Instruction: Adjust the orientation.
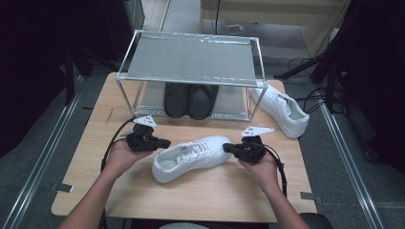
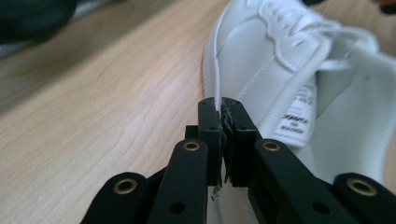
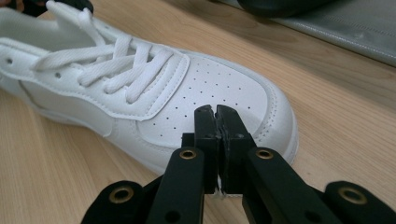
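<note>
So there's a pale wood worktop (image 1: 143,186) with a metal-framed shoe rack (image 1: 191,62) standing at the far side. A pair of black shoes (image 1: 190,99) sits on the rack's lower shelf, toes pointing at the person. A second white sneaker (image 1: 281,109) lies on the worktop just beside the rack's right end.

The main thing is the white sneaker (image 1: 191,156) lying in the middle of the worktop, near the front edge, on its sole, heel to the left and toe to the right.

Left hand-held gripper (image 1: 165,142) sits at the heel end. In the left gripper view its jaws are pinched together right at the back rim of the heel opening; whether any of the rim is caught between the pads, I can't tell.

Right hand-held gripper (image 1: 227,147) is at the toe end, jaws clenched tight in the right gripper view, tips right over the perforated toe cap, nothing visibly pinched.
</note>
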